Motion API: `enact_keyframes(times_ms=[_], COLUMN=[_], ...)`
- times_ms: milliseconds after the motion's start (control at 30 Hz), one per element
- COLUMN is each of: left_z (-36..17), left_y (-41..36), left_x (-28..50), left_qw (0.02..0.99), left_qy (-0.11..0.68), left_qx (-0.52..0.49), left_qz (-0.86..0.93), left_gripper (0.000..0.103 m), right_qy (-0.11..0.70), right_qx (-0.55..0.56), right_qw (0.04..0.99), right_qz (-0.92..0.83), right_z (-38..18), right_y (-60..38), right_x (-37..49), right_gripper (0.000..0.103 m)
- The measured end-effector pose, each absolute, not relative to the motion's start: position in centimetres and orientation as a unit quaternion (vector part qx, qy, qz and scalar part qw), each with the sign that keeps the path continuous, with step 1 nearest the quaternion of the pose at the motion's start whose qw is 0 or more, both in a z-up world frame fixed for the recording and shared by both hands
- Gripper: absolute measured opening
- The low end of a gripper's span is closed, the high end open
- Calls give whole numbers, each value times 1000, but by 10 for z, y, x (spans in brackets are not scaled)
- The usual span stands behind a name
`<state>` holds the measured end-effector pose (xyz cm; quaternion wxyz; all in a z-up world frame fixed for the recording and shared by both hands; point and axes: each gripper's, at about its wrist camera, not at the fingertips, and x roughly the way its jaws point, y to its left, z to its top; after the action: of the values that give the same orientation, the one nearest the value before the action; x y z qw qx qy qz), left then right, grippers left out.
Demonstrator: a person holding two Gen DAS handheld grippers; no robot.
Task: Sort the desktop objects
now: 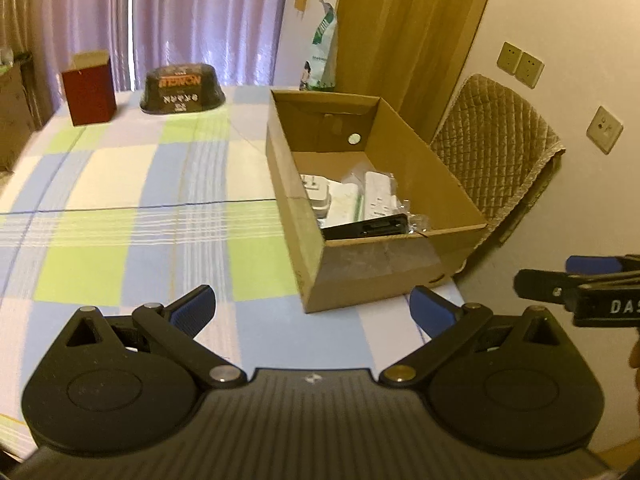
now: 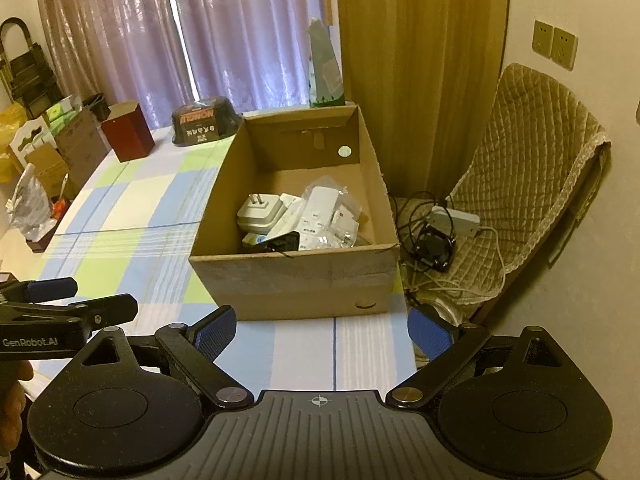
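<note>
A: How far along is the sorting?

B: Nearly done, I'd judge. The box [image 2: 296, 216] at the table's [image 1: 132, 184] right edge holds a plug [image 2: 260, 210], white packets [image 2: 328, 208] and a black item [image 2: 286, 240].

A: What's left?

B: A red box [image 1: 90, 94] and a dark bowl [image 1: 182, 88] at the far edge.

A: The tongs?

B: Left gripper [image 1: 312, 312] and right gripper [image 2: 320, 334] both spread apart, empty, near the front edge. Nothing blocks the way.

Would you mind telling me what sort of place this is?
Likely a room in a home: a table with a checked cloth, window curtains, and a padded chair by wall sockets.
</note>
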<state>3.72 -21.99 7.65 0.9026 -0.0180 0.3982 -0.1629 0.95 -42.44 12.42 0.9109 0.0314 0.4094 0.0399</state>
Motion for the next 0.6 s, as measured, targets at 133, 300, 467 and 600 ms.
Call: enact_keyframes(times_ms=[133, 300, 467, 600], left_z=[79, 80, 80, 82], left_y=[-217, -214, -211, -208], left_x=[31, 24, 17, 12], left_qw=[904, 904, 901, 902], left_qy=[396, 393, 396, 394], left_qx=[-9, -1, 7, 12], left_qz=[-162, -169, -176, -177], left_gripper=[102, 102, 102, 102], right_qy=[410, 412, 411, 411], right_qx=[29, 28, 21, 23], right_qw=[911, 910, 911, 911], right_qz=[35, 27, 27, 28], right_z=[126, 125, 126, 125], right_y=[-420, -415, -405, -399], right_x=[2, -6, -16, -18], right_gripper=[95, 95, 95, 95])
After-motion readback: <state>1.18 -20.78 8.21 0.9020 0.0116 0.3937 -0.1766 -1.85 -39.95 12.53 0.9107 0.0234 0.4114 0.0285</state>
